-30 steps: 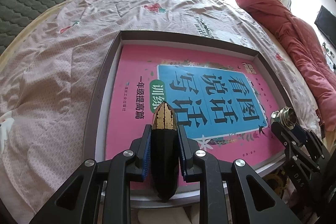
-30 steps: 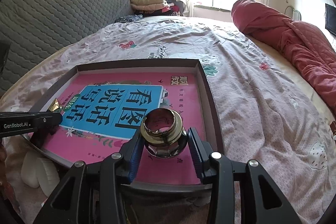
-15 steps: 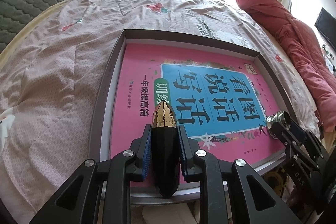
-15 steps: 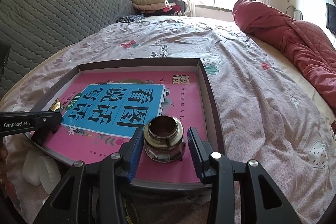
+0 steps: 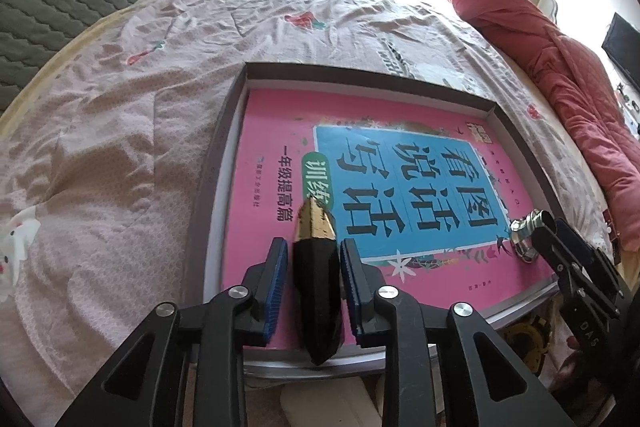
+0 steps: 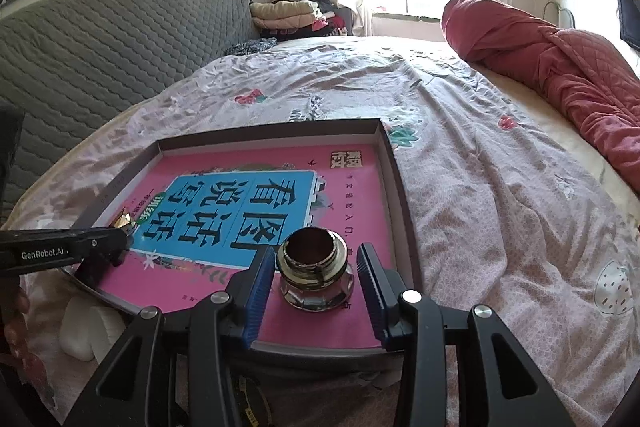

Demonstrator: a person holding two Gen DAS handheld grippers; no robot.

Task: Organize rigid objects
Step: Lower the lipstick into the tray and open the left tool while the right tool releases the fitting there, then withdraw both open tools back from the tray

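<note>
Change since earlier frames: both pairs of jaws have let go; one second back each was clamped on its object, and the glass bottle was held tilted, where now it stands upright on the book.
Left gripper (image 5: 313,281): lower centre of the left wrist view; jaws opening, a thin gap showing on each side of the black and gold cap (image 5: 316,287), so the pads no longer press on it.
Cap position: lying on the pink book (image 5: 432,179) near its lower left corner, long axis running up the frame in line with the fingers, gold tip pointing away from the camera.
Right gripper (image 6: 316,285): lower centre of the right wrist view; jaws opening, standing clear of the glass bottle (image 6: 316,275) on both sides.
Bottle position: upright, gold neck uppermost, on the book's lower right part (close to the near rim of the tray).
Tray (image 5: 224,147): shallow grey box on the flowered bedspread (image 5: 120,131); the book fills most of it.
Key relation: each object sits directly between its own jaws, so neither hand has anything to reach for; my reading is that the coming move is a straight pull back along the fingers' line.
Risk, judged: a sideways drift on withdrawal could roll the cap or tip the bottle.
Other items: red quilt (image 6: 560,59) at upper right; white object (image 6: 86,331) below the tray's lower left corner, kind unclear.
</note>
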